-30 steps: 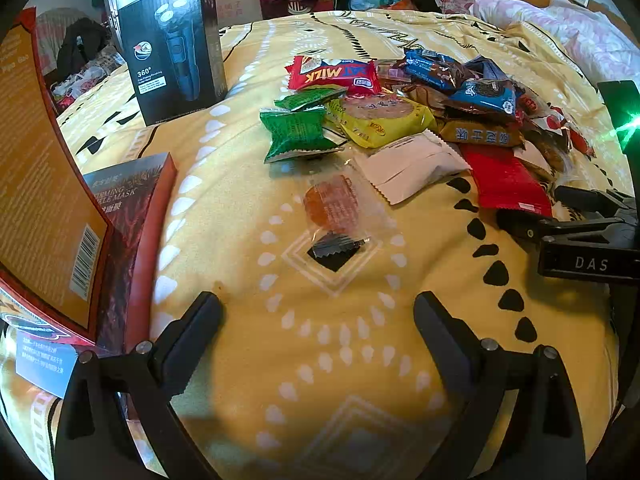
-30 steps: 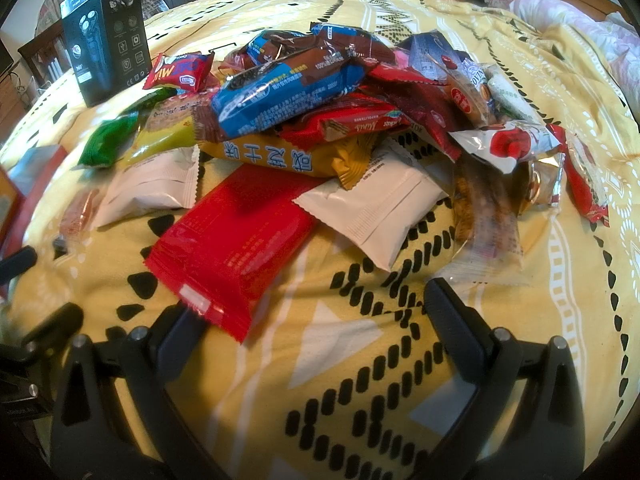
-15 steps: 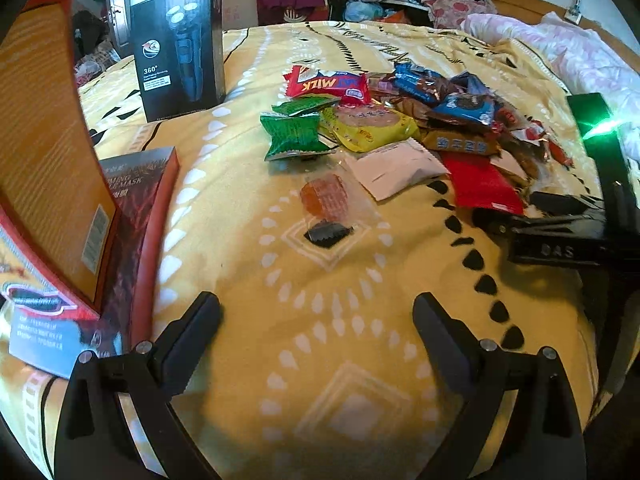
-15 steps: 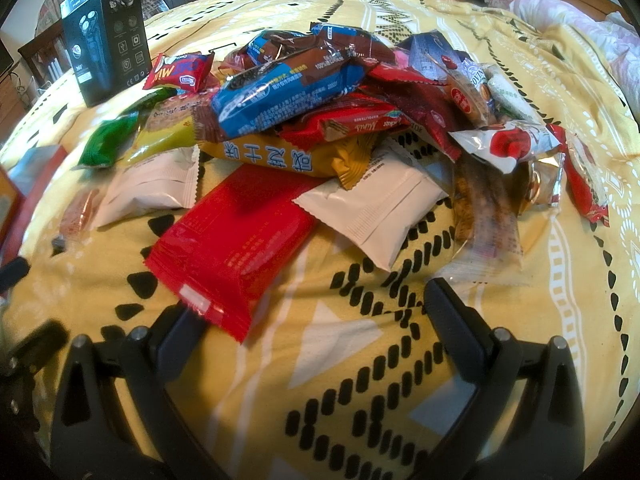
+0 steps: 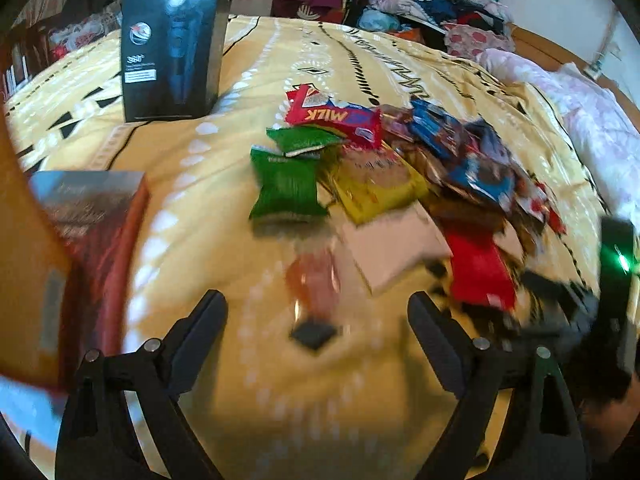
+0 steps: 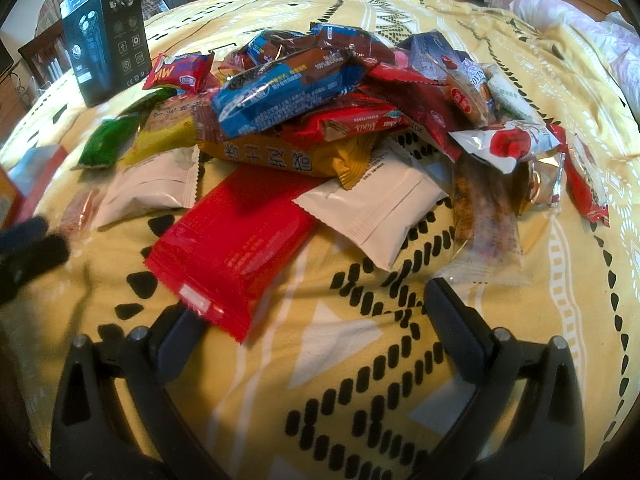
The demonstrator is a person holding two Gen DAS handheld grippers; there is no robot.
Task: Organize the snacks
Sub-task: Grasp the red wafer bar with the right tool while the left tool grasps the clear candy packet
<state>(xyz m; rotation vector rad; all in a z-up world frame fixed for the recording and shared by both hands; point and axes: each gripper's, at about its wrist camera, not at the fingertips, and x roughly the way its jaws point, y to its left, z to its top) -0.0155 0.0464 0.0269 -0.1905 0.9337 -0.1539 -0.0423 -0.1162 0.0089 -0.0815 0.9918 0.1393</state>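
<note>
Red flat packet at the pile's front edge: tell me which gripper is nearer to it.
Right. The right gripper has the red flat packet reaching its left finger; the left gripper faces a clear-wrapped snack, well off to the packet's side.

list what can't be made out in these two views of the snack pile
- Left wrist view: the clear-wrapped snack ahead of the left gripper is motion-blurred; its contents are unreadable.
- Right wrist view: the red packet has print too small to read, and its near corner covers one fingertip of the right gripper.
- Snacks under the blue packet are hidden.

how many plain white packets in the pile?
2. One white packet at the pile's left edge beside the green ones, another right of the red packet. More may be buried.
</note>
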